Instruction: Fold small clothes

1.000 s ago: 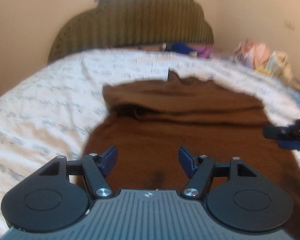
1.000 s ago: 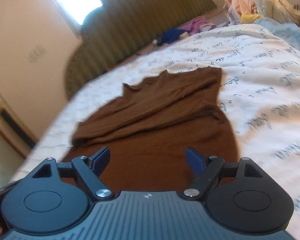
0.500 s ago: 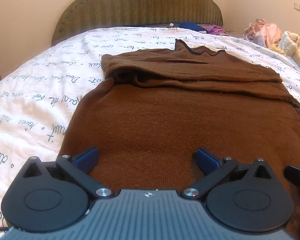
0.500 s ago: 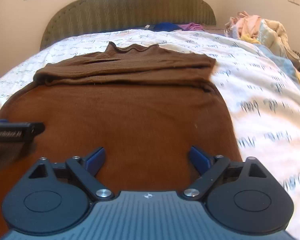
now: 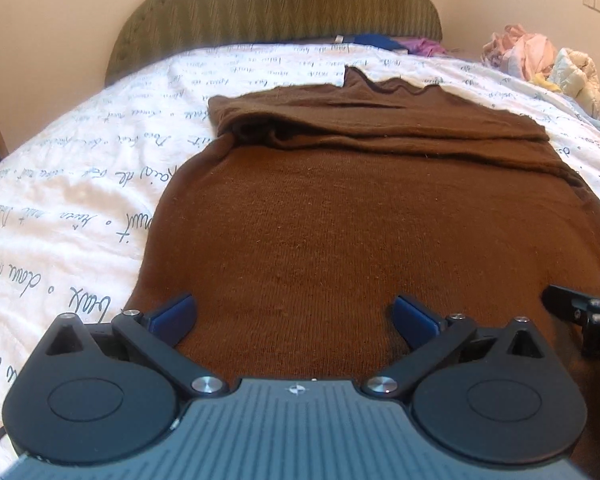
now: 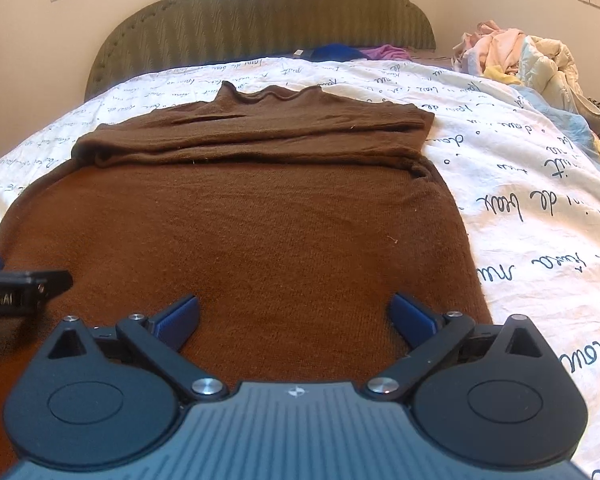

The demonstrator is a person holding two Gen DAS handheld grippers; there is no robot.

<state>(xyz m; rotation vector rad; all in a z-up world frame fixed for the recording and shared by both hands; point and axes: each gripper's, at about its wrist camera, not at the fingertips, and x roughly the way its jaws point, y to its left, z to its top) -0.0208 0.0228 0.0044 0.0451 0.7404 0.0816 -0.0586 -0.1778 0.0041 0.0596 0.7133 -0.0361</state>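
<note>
On the bed (image 6: 520, 184), a brown sweater (image 6: 252, 216) lies flat on the white script-printed cover, its collar toward the green headboard (image 6: 260, 16) and both sleeves folded across the chest in a thick band. We hold our left gripper (image 5: 296, 316) and right gripper (image 6: 294, 314) low over the hem end, side by side, each with its jaws spread wide and nothing between the blue pads. A second ago both hung higher and tilted, the jaws narrower; they have since widened, levelled and come down toward the near edge of the knit, the left one over the sweater's left half, the right one over its right half. We read that as the sleeve step being done and the next fold, hem up toward the collar, about to start, with each gripper needing to pinch a hem corner. A heap of pastel laundry (image 6: 516, 56) waits at the far right, and blue and purple garments (image 6: 352, 53) lie by the headboard.
</note>
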